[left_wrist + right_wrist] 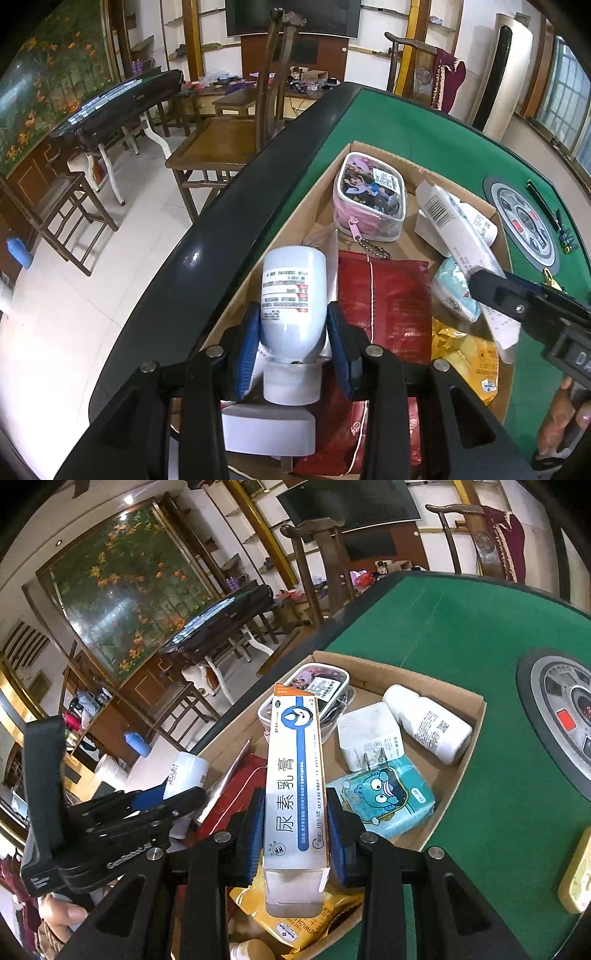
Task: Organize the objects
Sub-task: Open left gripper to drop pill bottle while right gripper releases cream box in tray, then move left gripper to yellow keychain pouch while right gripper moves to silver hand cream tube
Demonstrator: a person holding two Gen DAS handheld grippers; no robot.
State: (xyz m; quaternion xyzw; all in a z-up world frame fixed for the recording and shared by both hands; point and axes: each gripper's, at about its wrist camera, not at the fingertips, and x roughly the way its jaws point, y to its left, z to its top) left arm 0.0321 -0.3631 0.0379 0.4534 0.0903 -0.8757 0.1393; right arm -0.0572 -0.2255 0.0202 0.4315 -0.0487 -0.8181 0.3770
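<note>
In the left wrist view my left gripper (291, 347) is shut on a white bottle (293, 291), its blue pads against the bottle's sides, above the left end of an open cardboard box (306, 210). My right gripper (295, 823) is shut on a long white ointment carton (295, 775) with a blue stripe, held over the middle of the box (388, 675). Inside lie a pink cartoon pouch (369, 199), a red packet (384, 295), a teal tissue pack (384, 797), a white charger block (369, 734), another white bottle (428, 723) and a yellow snack packet (465, 354).
The box stands on a green felt table (461, 627) near its black rim (221, 240). A round control panel (565, 716) sits at the table's centre and a yellow item (576, 871) lies at the right edge. Wooden chairs (221, 147) stand beyond the rim.
</note>
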